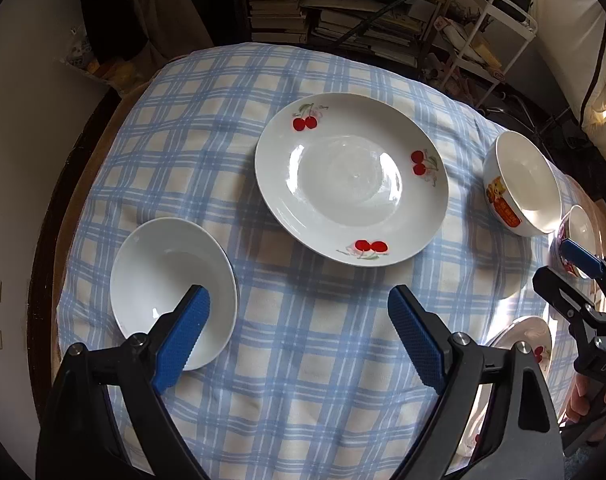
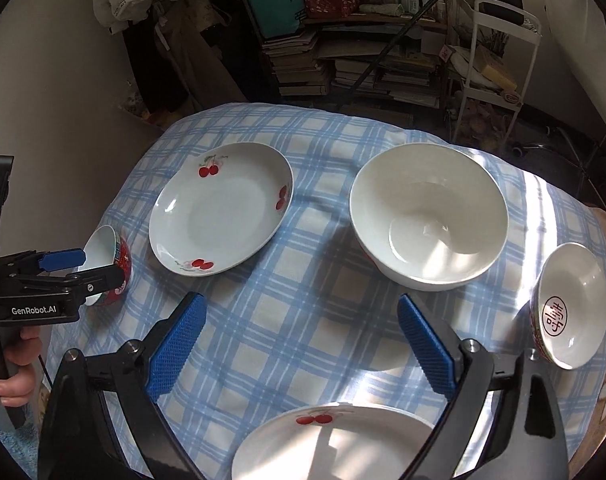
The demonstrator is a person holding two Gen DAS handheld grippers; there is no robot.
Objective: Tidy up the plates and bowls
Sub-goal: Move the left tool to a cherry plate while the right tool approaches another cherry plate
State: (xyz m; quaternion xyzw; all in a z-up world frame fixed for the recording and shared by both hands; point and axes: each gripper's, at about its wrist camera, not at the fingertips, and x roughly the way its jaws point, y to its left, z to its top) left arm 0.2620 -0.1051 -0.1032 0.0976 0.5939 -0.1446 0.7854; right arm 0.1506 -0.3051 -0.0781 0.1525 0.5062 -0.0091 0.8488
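My left gripper [image 1: 299, 320] hangs open over the blue checked tablecloth with nothing between its pads. Its left finger overlaps a small bowl [image 1: 159, 280] that is white inside; in the right wrist view this bowl [image 2: 117, 254] shows a red patterned outside. A cherry plate [image 1: 351, 180] lies in the middle, and a large white bowl [image 1: 519, 184] stands to its right. My right gripper [image 2: 301, 332] is also open and empty, above a second cherry plate [image 2: 335, 444]. A small bowl with a red character [image 2: 571, 304] sits at the right edge.
The round table's tablecloth [image 2: 303, 320] shows bare between the dishes. Behind the table stand shelves of stacked books [image 2: 303, 64] and a white wire cart [image 2: 499, 52]. A hand [image 2: 19, 364] grips the left tool's handle. A wall [image 1: 19, 160] runs along the left.
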